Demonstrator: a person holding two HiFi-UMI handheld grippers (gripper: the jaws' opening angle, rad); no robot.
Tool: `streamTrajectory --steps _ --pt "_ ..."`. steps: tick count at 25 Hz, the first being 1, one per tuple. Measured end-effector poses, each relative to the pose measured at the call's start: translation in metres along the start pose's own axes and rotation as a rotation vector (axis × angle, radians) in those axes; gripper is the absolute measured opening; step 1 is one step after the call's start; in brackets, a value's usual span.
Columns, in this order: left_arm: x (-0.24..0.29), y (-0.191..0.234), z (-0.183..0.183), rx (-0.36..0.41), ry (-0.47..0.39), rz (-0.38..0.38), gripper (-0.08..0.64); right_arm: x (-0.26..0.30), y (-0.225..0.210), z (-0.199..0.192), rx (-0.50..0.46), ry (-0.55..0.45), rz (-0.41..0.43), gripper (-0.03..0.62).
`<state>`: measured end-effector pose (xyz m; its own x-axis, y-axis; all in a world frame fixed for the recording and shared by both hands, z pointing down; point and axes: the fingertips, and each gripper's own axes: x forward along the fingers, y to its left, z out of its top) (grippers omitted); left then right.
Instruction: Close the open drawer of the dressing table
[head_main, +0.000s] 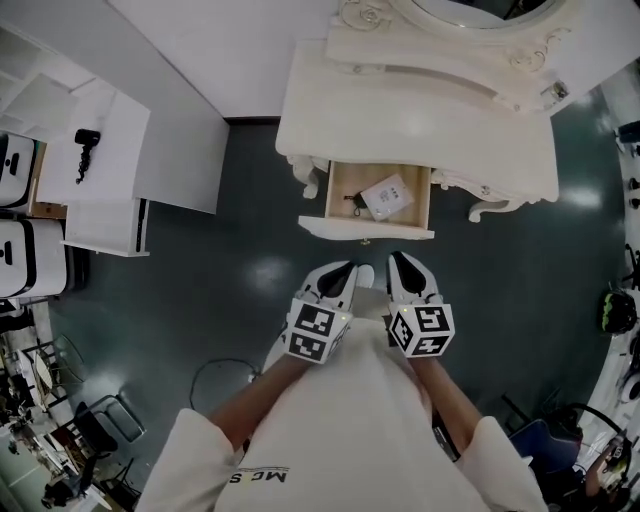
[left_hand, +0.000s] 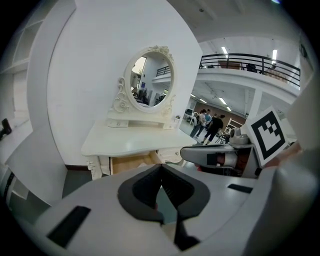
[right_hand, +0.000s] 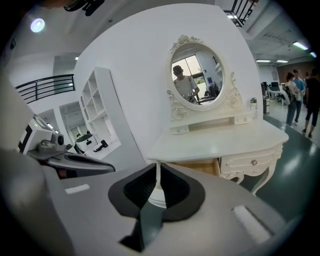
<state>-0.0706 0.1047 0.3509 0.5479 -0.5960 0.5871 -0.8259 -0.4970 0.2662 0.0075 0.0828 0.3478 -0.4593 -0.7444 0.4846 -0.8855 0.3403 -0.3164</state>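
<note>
The white dressing table (head_main: 420, 125) stands against the wall with its oval mirror (left_hand: 150, 80) on top. Its wooden drawer (head_main: 378, 198) is pulled out, and its white front panel (head_main: 366, 231) faces me. Inside lie a white card (head_main: 387, 196) and a small dark item (head_main: 353, 200). My left gripper (head_main: 347, 268) and right gripper (head_main: 399, 259) hover side by side just short of the drawer front, not touching it. Both are shut with nothing between the jaws. The left gripper view shows the drawer (left_hand: 131, 162) beyond the left gripper (left_hand: 161, 167). The right gripper view shows it (right_hand: 200, 167) beyond the right gripper (right_hand: 158, 167).
A white shelf unit (head_main: 110, 170) stands to the left of the dressing table. A dark cable (head_main: 225, 375) loops on the grey floor near my left arm. Chairs and equipment crowd the lower left and right edges. People (left_hand: 207, 122) stand far off in the hall.
</note>
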Motion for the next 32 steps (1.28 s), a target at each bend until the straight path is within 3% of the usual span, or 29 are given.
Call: streamTrajectory --steps 6,20,32 --pt "0.031 -0.002 -0.004 -0.02 0.038 0.044 0.009 0.014 -0.033 -0.004 0.015 0.039 0.009 0.003" --pt "0.071 0.017 -0.004 -0.072 0.062 0.073 0.009 0.05 -0.044 -0.026 -0.012 0.112 -0.015 0.003" --pt "0.108 0.046 -0.039 -0.106 0.11 0.109 0.011 0.078 -0.054 -0.065 -0.017 0.192 -0.017 0.003"
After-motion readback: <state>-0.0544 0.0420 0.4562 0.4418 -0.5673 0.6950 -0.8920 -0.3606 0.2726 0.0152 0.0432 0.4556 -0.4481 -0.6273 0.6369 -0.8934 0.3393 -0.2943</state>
